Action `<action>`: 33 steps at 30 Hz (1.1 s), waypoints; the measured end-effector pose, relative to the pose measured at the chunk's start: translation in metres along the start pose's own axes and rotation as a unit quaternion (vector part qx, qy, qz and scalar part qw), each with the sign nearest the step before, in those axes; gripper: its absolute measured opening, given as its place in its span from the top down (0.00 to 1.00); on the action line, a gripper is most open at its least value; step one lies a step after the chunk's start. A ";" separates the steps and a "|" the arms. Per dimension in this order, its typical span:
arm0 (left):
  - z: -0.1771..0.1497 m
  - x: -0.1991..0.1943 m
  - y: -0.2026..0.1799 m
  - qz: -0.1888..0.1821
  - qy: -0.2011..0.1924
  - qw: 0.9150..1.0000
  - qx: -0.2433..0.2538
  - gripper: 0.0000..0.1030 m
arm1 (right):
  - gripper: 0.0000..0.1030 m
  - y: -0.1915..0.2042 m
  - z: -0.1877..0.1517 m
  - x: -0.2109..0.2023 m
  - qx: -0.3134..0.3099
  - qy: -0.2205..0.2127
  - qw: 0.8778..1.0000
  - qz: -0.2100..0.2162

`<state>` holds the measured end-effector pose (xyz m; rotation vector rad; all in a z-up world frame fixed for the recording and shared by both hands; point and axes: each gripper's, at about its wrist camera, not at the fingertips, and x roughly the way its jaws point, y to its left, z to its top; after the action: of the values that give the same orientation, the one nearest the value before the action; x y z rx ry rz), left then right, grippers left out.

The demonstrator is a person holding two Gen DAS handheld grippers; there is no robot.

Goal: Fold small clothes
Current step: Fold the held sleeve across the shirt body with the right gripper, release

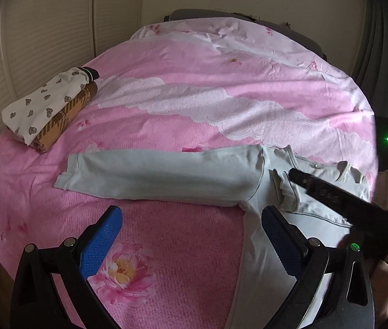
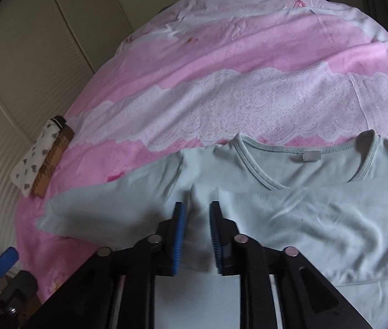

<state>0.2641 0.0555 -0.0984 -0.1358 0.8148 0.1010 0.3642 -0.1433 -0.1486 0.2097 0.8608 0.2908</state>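
A pale grey-green long-sleeved top [image 1: 166, 175] lies flat on the pink bed; its left sleeve stretches left and its right sleeve is folded across the chest [image 2: 317, 208]. My left gripper [image 1: 191, 244] is open and empty, hovering over the bedspread just in front of the left sleeve, its right finger over the top's side edge. My right gripper [image 2: 197, 213] hovers over the top's body near the folded sleeve's cuff, jaws a small gap apart with nothing between them. It also shows in the left wrist view [image 1: 330, 192] as a dark blurred bar.
Two folded garments, one white with a small print [image 1: 43, 104] and one brown checked [image 1: 65, 120], are stacked at the bed's far left, also in the right wrist view [image 2: 40, 159]. A pink floral bedspread [image 1: 194, 87] covers the bed. A cream wall panel [image 1: 29, 41] runs behind.
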 end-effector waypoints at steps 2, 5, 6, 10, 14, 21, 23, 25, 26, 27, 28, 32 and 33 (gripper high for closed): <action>0.000 0.001 -0.006 -0.002 0.000 1.000 0.005 0.00 | 0.62 -0.004 -0.002 -0.016 -0.004 -0.017 1.000 0.002; 0.001 0.004 -0.023 -0.007 -0.001 1.000 0.015 0.00 | 0.62 -0.022 -0.008 -0.051 -0.007 -0.047 0.999 -0.023; 0.001 0.006 -0.029 -0.011 -0.001 1.000 0.017 0.00 | 0.62 -0.032 -0.013 -0.064 -0.004 -0.055 0.998 -0.038; -0.001 0.016 -0.071 -0.030 0.005 0.999 0.040 0.00 | 0.62 -0.081 -0.034 -0.107 0.005 -0.069 0.989 -0.128; -0.009 0.027 -0.112 -0.043 0.014 0.997 0.067 0.00 | 0.62 -0.138 -0.058 -0.135 0.012 -0.055 0.979 -0.198; -0.016 0.046 -0.152 -0.038 0.026 0.995 0.093 0.00 | 0.62 -0.176 -0.069 -0.135 0.016 -0.028 0.983 -0.182; -0.015 0.051 -0.157 -0.033 0.028 0.994 0.096 0.00 | 0.62 -0.172 -0.069 -0.127 0.007 -0.024 0.985 -0.172; -0.015 0.055 -0.160 -0.029 0.030 0.994 0.100 0.00 | 0.62 -0.170 -0.071 -0.120 -0.004 -0.019 0.985 -0.170; -0.015 0.057 -0.160 -0.027 0.030 0.994 0.101 0.00 | 0.62 -0.167 -0.072 -0.115 -0.008 -0.015 0.985 -0.173; -0.015 0.058 -0.161 -0.026 0.031 0.994 0.102 0.00 | 0.62 -0.168 -0.073 -0.112 -0.008 -0.013 0.985 -0.173; -0.015 0.060 -0.161 -0.025 0.031 0.994 0.102 0.00 | 0.62 -0.169 -0.072 -0.108 -0.005 -0.011 0.985 -0.174; -0.015 0.066 -0.162 -0.019 0.034 0.994 0.103 0.00 | 0.63 -0.187 -0.070 -0.097 0.033 0.003 0.978 -0.204; -0.015 0.068 -0.162 -0.019 0.034 0.994 0.103 0.00 | 0.63 -0.191 -0.071 -0.099 0.046 0.001 0.976 -0.215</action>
<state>0.3223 -0.1043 -0.1449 0.0401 0.8858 -0.0238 0.2803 -0.3517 -0.1802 0.1044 0.8992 -0.1529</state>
